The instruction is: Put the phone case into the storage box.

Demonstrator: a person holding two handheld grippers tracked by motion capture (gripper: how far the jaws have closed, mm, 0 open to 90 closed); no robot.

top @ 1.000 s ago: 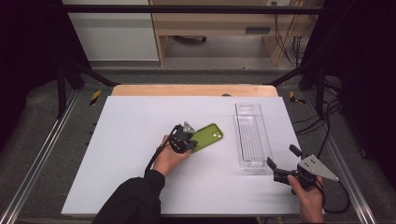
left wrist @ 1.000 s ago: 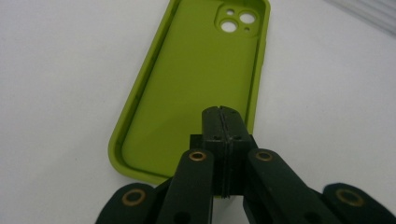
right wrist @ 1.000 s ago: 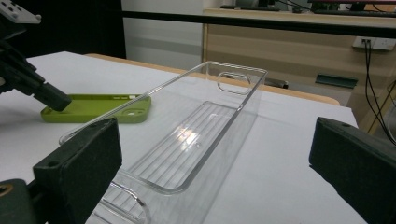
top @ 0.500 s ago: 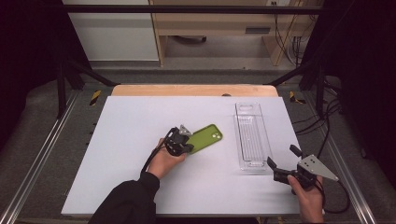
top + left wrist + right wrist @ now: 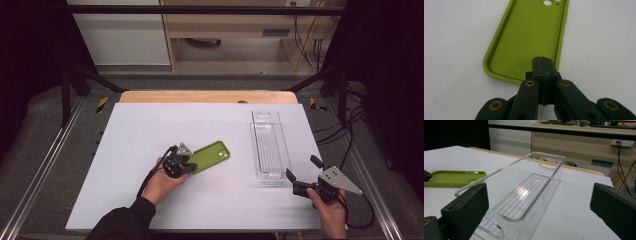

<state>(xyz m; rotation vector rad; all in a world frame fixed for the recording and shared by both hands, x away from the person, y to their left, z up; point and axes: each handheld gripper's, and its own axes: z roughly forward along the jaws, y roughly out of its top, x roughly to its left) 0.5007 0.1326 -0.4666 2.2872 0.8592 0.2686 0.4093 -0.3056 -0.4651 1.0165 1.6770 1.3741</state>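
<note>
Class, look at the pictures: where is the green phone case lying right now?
In the high view the green phone case lies open side up on the white table, near its middle, with the left gripper at its near end and the clear tray to its right.

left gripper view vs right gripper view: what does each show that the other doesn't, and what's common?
Left gripper view alone: the left gripper, jaws shut, tips over the near end of the case, and the case's inner face with its camera holes.
Right gripper view alone: the clear plastic tray between the wide-open jaws of the right gripper, and the wooden furniture behind the table.
Both: the green phone case lying open side up on the white table.
</note>
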